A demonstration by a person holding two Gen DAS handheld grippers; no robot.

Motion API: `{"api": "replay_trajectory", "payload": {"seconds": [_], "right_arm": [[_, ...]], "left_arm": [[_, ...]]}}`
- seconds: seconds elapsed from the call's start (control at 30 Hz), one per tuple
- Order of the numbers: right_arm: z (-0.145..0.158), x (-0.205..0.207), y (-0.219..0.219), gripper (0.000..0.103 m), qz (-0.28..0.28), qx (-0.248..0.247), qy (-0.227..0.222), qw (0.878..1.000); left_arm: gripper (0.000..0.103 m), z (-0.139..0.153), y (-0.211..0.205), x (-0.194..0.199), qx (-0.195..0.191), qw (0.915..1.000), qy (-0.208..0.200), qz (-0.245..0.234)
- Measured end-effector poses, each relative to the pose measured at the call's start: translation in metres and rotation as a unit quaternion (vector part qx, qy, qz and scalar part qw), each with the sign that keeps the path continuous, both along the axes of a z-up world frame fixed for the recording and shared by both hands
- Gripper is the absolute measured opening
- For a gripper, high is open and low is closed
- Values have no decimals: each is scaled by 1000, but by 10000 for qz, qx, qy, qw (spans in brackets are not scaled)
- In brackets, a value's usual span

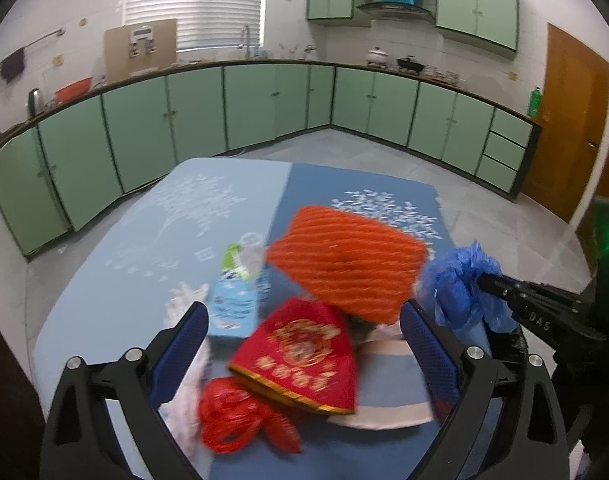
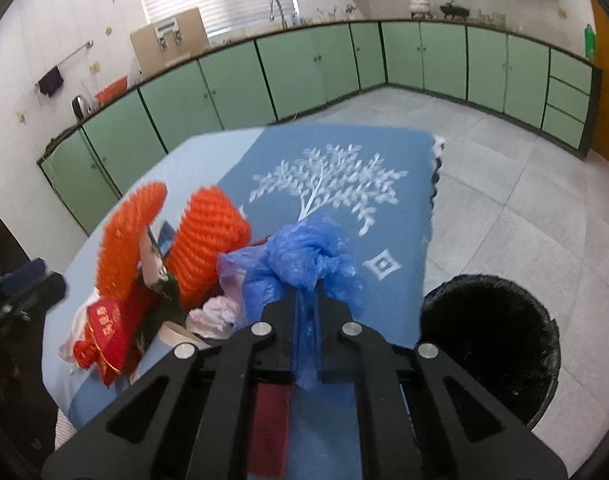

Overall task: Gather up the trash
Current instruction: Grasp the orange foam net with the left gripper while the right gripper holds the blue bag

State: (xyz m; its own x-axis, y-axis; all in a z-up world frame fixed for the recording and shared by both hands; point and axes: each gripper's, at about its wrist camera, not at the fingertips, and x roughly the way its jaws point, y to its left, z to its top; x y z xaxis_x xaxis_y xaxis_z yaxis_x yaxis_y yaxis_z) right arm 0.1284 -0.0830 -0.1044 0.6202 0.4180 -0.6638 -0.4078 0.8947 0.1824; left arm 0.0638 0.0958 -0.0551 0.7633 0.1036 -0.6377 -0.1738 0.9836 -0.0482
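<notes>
Kitchen scene, both wrist views. The right gripper (image 2: 308,292) has its fingers clamped together on a crumpled blue plastic bag (image 2: 304,256), a strip of which hangs down between the finger bars; in the left wrist view the same bag (image 1: 460,284) bulges around the tip of the right gripper (image 1: 484,280) at the right side of the pile. No earlier view is given, so only the closed grip is recorded here.

The left gripper (image 1: 304,340) has its blue-padded fingers (image 1: 184,344) spread wide apart, with nothing pressed between them; they frame the pile of trash from either side without visible contact.

The trash lies on a surface covered by a blue cloth with a white tree pattern (image 2: 328,184). Items in the pile:
- an orange foam net sleeve (image 1: 352,260), uppermost, bent into two lobes in the right wrist view (image 2: 208,244);
- a red pouch with gold print (image 1: 304,356), lying just below the sleeve;
- a knotted red plastic bag (image 1: 232,416), nearest the left gripper;
- a light blue carton (image 1: 236,304) beside a crushed clear bottle with a green label (image 1: 244,256);
- pale pink crumpled plastic (image 2: 220,308), touching the blue bag.

A black-lined trash bin (image 2: 492,344) stands on the tiled floor (image 2: 504,184) just beside the right edge of the surface. Green cabinets (image 1: 208,108) line the walls behind.
</notes>
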Motion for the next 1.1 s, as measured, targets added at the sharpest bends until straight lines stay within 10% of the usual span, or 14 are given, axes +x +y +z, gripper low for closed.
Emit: {"api": "replay_trajectory", "payload": {"seconds": [0.3, 0.67, 1.0, 1.1], "right_arm": [[17, 4, -23, 5, -195, 36, -301, 9994], [16, 2, -34, 5, -296, 83, -339, 9990], [35, -16, -47, 5, -393, 271, -536, 9974], [34, -20, -50, 5, -431, 251, -548, 9972]], "left_arm": [[71, -5, -30, 34, 224, 9996, -14, -178], [4, -5, -23, 28, 42, 9998, -192, -98], [0, 23, -22, 15, 57, 9980, -589, -241], [13, 16, -28, 19, 34, 9987, -379, -340]]}}
